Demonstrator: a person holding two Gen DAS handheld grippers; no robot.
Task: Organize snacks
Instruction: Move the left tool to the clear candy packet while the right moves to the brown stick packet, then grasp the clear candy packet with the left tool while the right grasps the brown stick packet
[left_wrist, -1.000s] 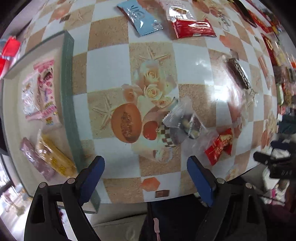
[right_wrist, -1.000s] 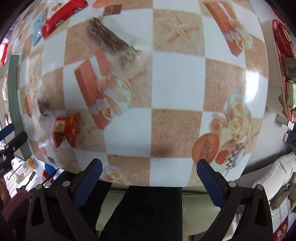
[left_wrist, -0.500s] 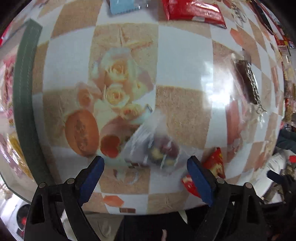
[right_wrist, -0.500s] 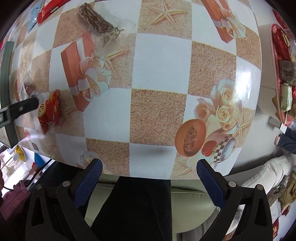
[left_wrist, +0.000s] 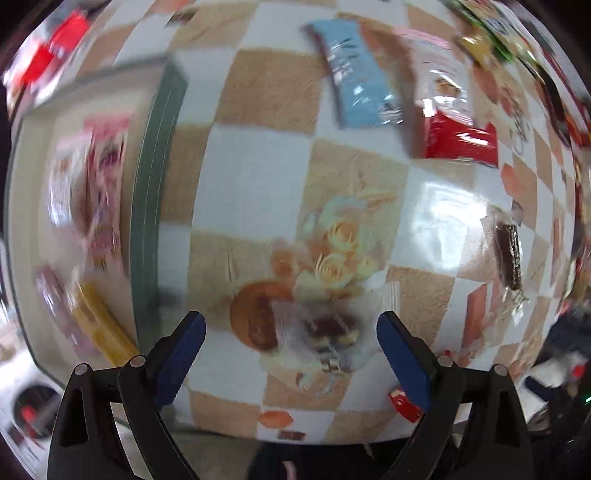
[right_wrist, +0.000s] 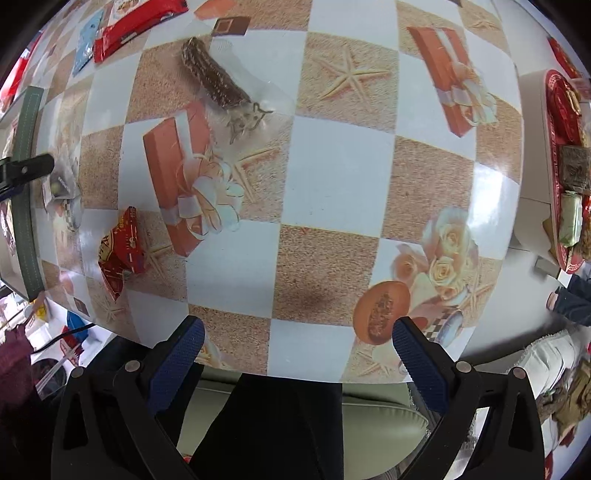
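Left tongs (left_wrist: 290, 338): held wide open, nothing gripped, set astride the clear snack bag (left_wrist: 325, 338), judged ready for a pick.
Clear snack bag: lies flat near the bench (left_wrist: 255, 177) near edge, beside the tray (left_wrist: 147, 206); long axis blurred, cannot be told.
Right tongs (right_wrist: 295, 347): spread wide, empty, parked over the near edge.
Chocolate bar (right_wrist: 212, 75): laid diagonally, towards the far left corner.

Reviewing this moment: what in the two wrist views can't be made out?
- Left wrist view: motion blur hides what the clear packet between the left gripper fingers holds.
- Same view: the tray packets are smeared and unreadable.
- Right wrist view: the red plate is cut off by the edge.
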